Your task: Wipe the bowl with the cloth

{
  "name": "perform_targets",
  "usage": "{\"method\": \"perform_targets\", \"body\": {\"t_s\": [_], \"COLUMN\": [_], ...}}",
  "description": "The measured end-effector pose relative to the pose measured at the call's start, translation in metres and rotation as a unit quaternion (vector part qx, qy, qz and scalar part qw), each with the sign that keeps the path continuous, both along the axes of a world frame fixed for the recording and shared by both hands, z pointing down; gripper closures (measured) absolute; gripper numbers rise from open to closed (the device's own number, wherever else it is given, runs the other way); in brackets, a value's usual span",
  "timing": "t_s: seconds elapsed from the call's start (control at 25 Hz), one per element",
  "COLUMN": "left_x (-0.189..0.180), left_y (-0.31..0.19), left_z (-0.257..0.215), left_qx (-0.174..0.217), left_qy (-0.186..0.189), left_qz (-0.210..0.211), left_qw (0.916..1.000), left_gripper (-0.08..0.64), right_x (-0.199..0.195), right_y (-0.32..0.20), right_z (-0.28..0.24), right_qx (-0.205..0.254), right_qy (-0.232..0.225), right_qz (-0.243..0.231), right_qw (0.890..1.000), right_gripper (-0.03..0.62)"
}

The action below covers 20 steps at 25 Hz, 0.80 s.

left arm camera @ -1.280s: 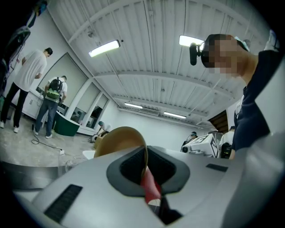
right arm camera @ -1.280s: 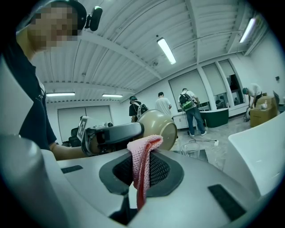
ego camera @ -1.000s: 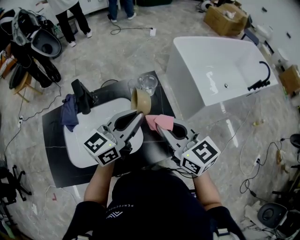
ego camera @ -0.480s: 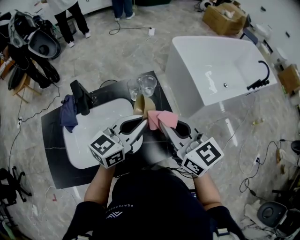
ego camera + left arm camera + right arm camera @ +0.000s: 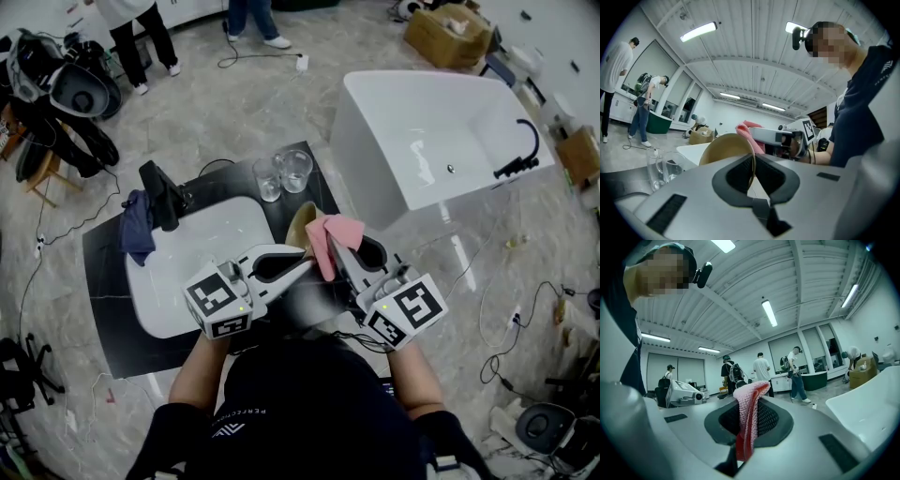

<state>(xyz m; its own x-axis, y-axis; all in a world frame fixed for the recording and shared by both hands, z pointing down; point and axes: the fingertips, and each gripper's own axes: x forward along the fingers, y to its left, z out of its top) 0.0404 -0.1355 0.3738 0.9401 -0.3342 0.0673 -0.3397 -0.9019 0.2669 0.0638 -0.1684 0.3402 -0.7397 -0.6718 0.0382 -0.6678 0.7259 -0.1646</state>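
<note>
Above worktop (image 5: 103, 281), near right edge: one tan bowl (image 5: 298, 225), held on edge, rim clamped in left tongs (image 5: 306, 260). One pink cloth (image 5: 330, 236) pinched in right tongs (image 5: 337, 261), just beside bowl's right side; contact unclear. Two glasses (image 5: 295, 169) at far edge. One blue rag (image 5: 137, 225) at left. Both tongs level, tips converging ahead of person's chest.

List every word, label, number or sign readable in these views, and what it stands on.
No text reads clearly.
Shirt collar print: a line of white letters, too small to read.
Left cube and right cube: black-and-white marker patterns only, no letters.
</note>
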Motion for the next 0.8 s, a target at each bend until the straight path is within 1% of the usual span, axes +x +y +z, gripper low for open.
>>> {"method": "perform_targets", "body": {"t_s": [0.12,0.36,0.56,0.8], "left_x": [0.003,0.003,0.004,-0.001], "left_y": [0.009,0.018,0.024,0.04], "left_z": [-0.003,-0.006,-0.009,-0.017], "left_qx": [0.014,0.019,0.025,0.019], "left_qy": [0.003,0.006,0.01,0.038], "left_qz": [0.023,0.056,0.085,0.137], "left_qw": [0.9996,0.9982,0.9961,0.9897], "left_gripper": [0.54,0.54,0.54,0.54], "right_x": [0.003,0.008,0.013,0.02], "right_y": [-0.001,-0.005,-0.007,-0.006], "right_z": [0.001,0.004,0.004,0.007], "right_qx": [0.003,0.0,-0.001,-0.002], "right_qy": [0.004,0.019,0.018,0.021], "right_qz": [0.006,0.022,0.027,0.03], "right_qw": [1.0,1.0,0.999,0.999], "right_gripper": [0.549,0.549,0.549,0.549]}}
